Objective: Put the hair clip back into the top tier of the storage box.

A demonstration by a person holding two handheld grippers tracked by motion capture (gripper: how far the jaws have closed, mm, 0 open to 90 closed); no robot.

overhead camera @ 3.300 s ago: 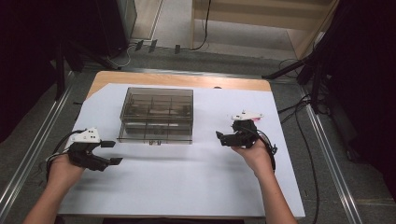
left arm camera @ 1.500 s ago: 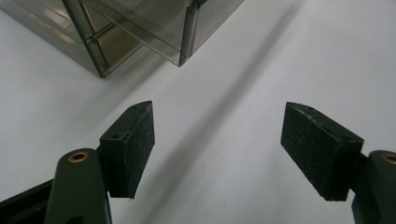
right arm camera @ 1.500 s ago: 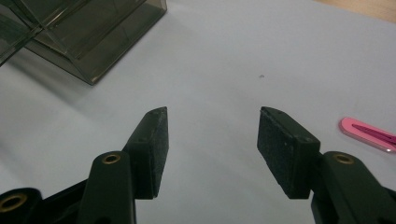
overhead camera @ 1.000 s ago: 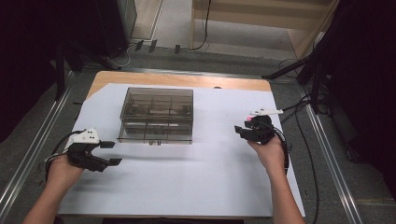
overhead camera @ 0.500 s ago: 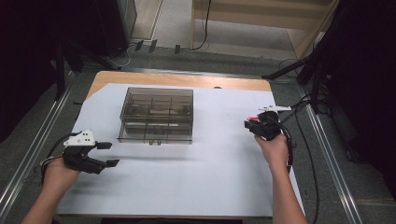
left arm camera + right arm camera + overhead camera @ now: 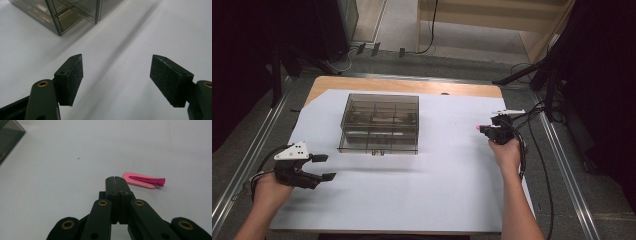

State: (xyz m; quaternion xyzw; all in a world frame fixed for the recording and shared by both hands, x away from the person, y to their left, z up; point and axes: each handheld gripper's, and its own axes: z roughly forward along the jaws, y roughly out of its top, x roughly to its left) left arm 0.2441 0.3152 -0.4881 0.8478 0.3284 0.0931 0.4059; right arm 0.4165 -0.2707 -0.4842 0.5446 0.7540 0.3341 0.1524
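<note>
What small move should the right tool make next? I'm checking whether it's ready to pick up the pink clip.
Probably open first: the right tool is shut with nothing between its pads, and the pink clip lies flat on the white sheet just beside its tips.

L claw wide open, low; R claw just closed, pads together, empty.

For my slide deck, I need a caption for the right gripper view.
Right tool, jaws shut and empty, beside a pink hair clip lying on the white sheet.
</note>
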